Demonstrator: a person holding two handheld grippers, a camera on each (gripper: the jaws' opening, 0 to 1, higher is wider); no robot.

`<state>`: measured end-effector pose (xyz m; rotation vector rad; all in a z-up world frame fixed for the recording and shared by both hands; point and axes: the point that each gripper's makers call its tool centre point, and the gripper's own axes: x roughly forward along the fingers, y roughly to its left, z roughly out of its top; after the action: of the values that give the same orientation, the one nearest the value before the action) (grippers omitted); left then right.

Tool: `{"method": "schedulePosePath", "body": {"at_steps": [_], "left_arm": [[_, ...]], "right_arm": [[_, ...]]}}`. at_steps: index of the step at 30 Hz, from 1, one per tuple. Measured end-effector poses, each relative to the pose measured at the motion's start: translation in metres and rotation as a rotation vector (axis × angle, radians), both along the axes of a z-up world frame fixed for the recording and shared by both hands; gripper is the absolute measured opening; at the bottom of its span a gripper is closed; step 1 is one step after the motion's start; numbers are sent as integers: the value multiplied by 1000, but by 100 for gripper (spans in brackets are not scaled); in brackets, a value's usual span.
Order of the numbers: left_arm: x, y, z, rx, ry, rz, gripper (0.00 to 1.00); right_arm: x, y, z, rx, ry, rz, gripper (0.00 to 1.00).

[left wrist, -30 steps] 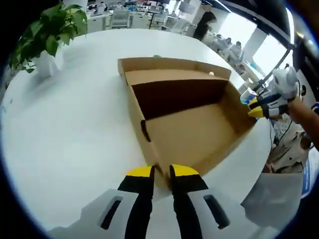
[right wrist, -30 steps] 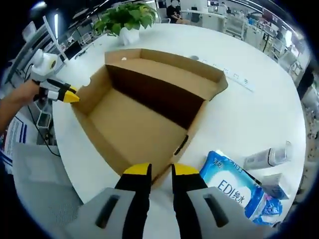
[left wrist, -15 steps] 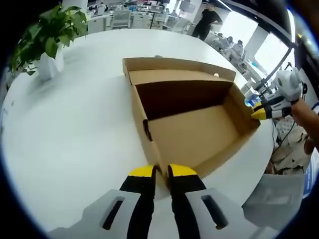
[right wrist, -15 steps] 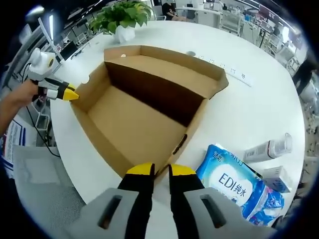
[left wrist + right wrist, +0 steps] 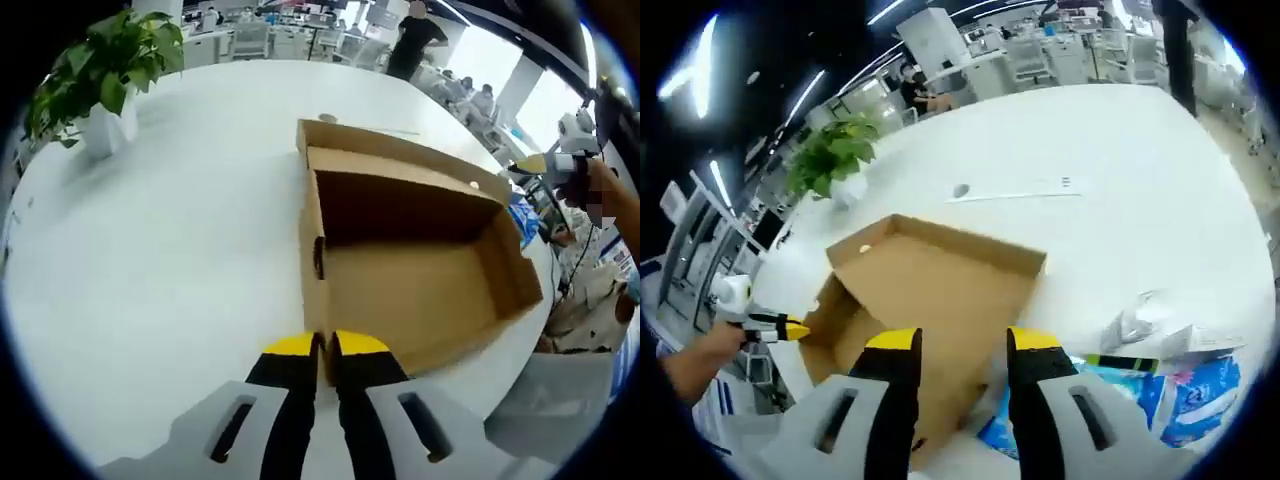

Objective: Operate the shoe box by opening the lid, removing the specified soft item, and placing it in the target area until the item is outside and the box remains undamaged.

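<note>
The brown shoe box [image 5: 420,290] lies open and empty on the white table [image 5: 170,250], its lid [image 5: 400,150] folded back at the far side. My left gripper [image 5: 327,345] is shut on the box's near wall at a corner. My right gripper [image 5: 965,340] hovers open above the box [image 5: 940,290] with nothing between its fingers. In the left gripper view the right gripper [image 5: 530,165] hangs beyond the box's far right corner. A blue soft tissue pack [image 5: 1200,400] lies on the table beside the box. The left gripper [image 5: 790,328] reaches in at the box's left end.
A potted plant [image 5: 100,70] stands at the table's far left, also in the right gripper view [image 5: 830,155]. White packets [image 5: 1150,325] lie by the blue pack. A flat socket strip [image 5: 1015,193] is set into the table behind the box. Office desks and people are beyond.
My right gripper has let go of the box's corner, lifted up and away, and opened. My left gripper's jaws have closed tighter on the box wall. The box has turned a little.
</note>
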<state>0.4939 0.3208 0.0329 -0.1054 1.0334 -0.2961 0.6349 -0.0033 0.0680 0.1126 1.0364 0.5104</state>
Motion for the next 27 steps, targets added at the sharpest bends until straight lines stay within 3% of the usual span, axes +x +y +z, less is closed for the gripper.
{"method": "schedulePosePath", "body": {"at_steps": [2, 4, 6, 10, 13, 19, 20, 21, 23, 24, 25, 26, 27], "left_arm": [[0, 1, 0, 34, -15, -7, 2], [0, 1, 0, 29, -17, 11, 1], [0, 2, 0, 22, -25, 35, 1], [-1, 2, 0, 41, -39, 72, 1], [-1, 1, 0, 27, -45, 115, 1], [-2, 0, 0, 23, -48, 173, 2], [-2, -1, 0, 17, -48, 184, 2], [-2, -1, 0, 11, -47, 200, 2], [-2, 0, 0, 7, -47, 229, 2], [-2, 0, 0, 7, -49, 234, 2], [-2, -1, 0, -6, -45, 250, 2], [-2, 1, 0, -7, -43, 263, 2], [-2, 2, 0, -12, -42, 274, 2]], "right_arm": [[-9, -1, -18, -25, 78, 8, 25], [-13, -5, -34, -60, 113, -3, 22], [-21, 1, -39, -22, 163, -6, 12], [-19, 9, -38, -52, 122, 12, 7], [-3, 8, -33, -105, 55, 41, 3], [33, 26, 1, -131, -176, 98, 0], [41, 31, 10, -119, -244, 98, 0], [43, 31, 13, -141, -270, 114, 0], [52, 41, 29, -119, -390, 142, 0], [51, 42, 32, -129, -408, 155, 0], [53, 48, 40, -96, -455, 166, 0], [56, 55, 57, -61, -564, 194, 0], [54, 58, 66, -48, -615, 214, 0]]}}
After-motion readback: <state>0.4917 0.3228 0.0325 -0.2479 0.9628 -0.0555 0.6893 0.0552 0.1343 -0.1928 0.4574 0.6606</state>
